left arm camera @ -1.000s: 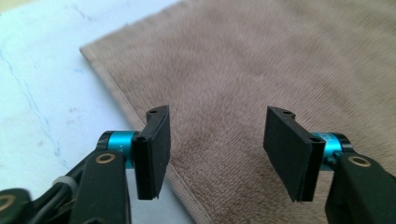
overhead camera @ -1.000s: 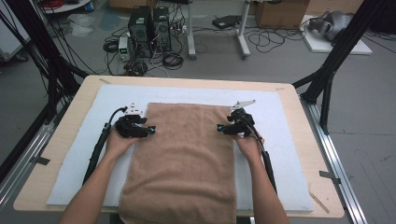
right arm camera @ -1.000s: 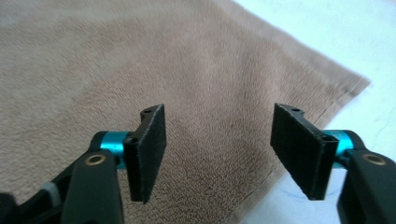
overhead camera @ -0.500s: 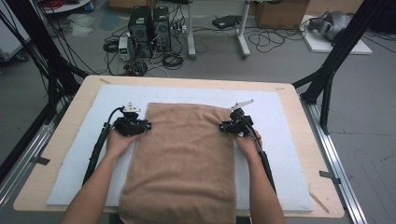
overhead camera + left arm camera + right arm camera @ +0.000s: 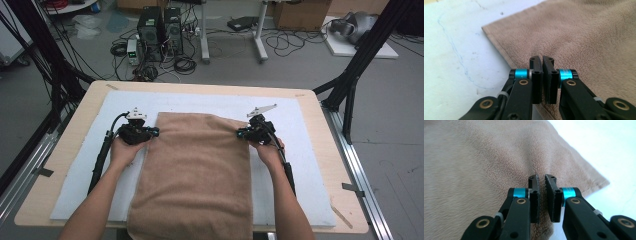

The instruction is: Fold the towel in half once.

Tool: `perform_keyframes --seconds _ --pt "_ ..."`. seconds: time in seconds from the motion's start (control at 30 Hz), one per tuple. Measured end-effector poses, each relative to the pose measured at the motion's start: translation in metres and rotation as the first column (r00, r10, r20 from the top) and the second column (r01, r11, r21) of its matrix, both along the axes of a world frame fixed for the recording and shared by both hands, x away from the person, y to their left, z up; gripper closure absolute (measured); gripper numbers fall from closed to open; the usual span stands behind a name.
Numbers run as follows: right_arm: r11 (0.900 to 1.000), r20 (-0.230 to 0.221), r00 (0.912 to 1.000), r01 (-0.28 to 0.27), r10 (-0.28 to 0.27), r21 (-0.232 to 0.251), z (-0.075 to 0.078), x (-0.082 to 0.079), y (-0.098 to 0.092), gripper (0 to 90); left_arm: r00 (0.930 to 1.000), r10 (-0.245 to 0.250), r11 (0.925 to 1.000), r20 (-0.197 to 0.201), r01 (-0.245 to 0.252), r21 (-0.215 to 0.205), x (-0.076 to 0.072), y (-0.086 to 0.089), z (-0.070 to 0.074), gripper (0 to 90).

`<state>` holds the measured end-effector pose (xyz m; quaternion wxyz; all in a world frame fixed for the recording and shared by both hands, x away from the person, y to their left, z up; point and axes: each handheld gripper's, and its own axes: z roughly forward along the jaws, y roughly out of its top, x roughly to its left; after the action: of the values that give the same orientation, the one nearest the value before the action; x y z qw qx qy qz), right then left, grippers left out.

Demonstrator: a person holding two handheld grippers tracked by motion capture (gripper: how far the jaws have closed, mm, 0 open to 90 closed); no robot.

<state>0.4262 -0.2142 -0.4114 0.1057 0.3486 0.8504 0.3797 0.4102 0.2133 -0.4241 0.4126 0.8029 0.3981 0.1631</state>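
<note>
High view: brown towel (image 5: 195, 170) lies flat on white mat (image 5: 295, 165) over the table (image 5: 60, 165), long axis running away from the person, near end hanging off the table's front edge. Far corners sit just inboard of both hands.

Left hand-held gripper (image 5: 150, 132) at towel's left edge near far corner; left gripper view shows jaws nearly pressed together over the hem (image 5: 499, 47), thin slit between them. Can't tell for sure if cloth is caught there, angle is poor. Right hand-held gripper (image 5: 244, 133) at right edge; right gripper view shows terry loops (image 5: 542, 187) pinched between the jaws, fabric puckering toward the pinch.

Risks, as judged:
- Left grip prob. shallow, on hem alone; a lift could slip it out, so towel swings from right side only.
- Uneven pull btwn hands, so skewed fold or diagonal wrinkle.
- Overhang at front adds drag; weight may tug cloth out of a weak pinch.
- Cables trail back along both forearms; could snag cloth on a sweep toward the person.

Room: bare mat beyond far edge and on both flanks. Right flank wider. Black frame legs stand off the table's corners, well apart from the work.
</note>
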Motion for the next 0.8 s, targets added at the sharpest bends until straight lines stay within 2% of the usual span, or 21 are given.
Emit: perform_keyframes --seconds 0.13,0.23,0.27,0.37,0.47,0.63,0.8 --pt "0.999 0.007 0.9995 -0.032 0.032 0.023 0.012 -0.011 -0.001 82.7 0.9992 -0.033 0.9994 0.02 0.033 0.007 -0.011 0.002 0.011 86.1" --pt "0.998 0.01 0.9977 -0.067 0.067 0.013 0.021 -0.022 -0.001 82.7 0.9971 -0.064 0.9978 0.041 0.063 0.02 -0.022 0.004 0.018 86.1" --pt "0.997 0.016 0.997 -0.076 0.076 0.022 0.024 -0.025 -0.002 82.7 0.9968 -0.065 0.9979 0.047 0.064 0.01 -0.027 0.006 0.02 86.1" --pt "0.994 0.026 0.9946 -0.101 0.1 0.036 0.031 -0.036 -0.003 82.6 0.995 -0.076 0.997 0.064 0.077 -0.01 -0.039 0.01 0.023 86.1" --pt "0.992 0.025 0.9921 -0.123 0.123 0.03 0.036 -0.049 -0.002 82.7 0.9924 -0.1 0.9949 0.071 0.1 0.008 -0.055 0.01 0.023 86.2" --pt "0.986 0.02 0.9862 -0.165 0.164 0.024 0.029 -0.075 -0.003 82.6 0.9861 -0.136 0.9907 0.095 0.135 0.011 -0.084 0.012 0.017 86.2" --pt "0.987 0.006 0.9876 -0.157 0.157 0.043 0.011 -0.096 -0.005 82.6 0.9826 -0.17 0.9848 0.076 0.166 0.051 -0.109 0.012 0.003 86.2"
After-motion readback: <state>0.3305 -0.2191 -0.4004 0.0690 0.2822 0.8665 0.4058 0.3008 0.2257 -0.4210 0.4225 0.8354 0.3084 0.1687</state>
